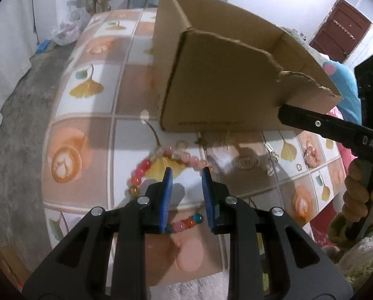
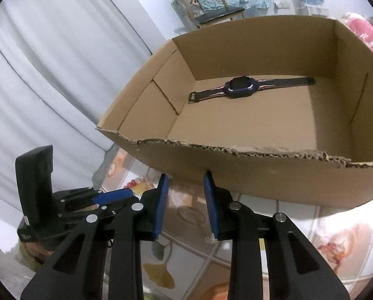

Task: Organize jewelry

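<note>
Beside the box's torn edge, both grippers' fingers stand apart.

We are seeing a table wearing a tiled floral cloth, carrying a cardboard box, a beaded bracelet, small metal trinkets lying beside it.

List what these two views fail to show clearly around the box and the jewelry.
- Bead necklace: left wrist view, its near stretch is covered by the left gripper.
- Small pieces below the cardboard box: too small and shadowed to identify.
- Watch: face unreadable in the right wrist view.
</note>
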`<state>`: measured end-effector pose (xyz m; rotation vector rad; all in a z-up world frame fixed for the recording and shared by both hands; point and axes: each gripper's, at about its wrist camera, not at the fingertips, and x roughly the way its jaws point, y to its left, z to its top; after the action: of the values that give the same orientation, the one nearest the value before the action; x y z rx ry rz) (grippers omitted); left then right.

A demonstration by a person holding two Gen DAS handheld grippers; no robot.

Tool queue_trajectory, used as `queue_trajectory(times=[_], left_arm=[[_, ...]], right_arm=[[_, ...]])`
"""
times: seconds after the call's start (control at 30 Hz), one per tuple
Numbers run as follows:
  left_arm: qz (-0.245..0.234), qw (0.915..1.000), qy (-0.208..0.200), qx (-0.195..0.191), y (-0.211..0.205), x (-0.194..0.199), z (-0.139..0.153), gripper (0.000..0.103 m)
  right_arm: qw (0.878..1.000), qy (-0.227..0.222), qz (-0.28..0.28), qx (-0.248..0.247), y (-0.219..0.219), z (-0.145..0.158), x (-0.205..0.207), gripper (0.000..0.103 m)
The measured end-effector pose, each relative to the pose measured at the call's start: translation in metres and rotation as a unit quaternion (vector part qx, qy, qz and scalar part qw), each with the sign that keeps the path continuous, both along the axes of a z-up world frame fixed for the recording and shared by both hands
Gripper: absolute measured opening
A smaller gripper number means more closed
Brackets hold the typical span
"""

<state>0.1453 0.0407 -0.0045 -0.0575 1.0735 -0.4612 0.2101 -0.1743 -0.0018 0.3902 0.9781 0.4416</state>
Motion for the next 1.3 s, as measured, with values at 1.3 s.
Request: queue_trajectory(times=[1.3], left_arm=[[-0.052, 0.9889, -0.017, 0.138, -0.031, -0.036, 0.002, 0.023]], right_arm=[[0.997, 0.026, -0.027, -0.068, -0.021, -0.030, -0.059, 0.029]])
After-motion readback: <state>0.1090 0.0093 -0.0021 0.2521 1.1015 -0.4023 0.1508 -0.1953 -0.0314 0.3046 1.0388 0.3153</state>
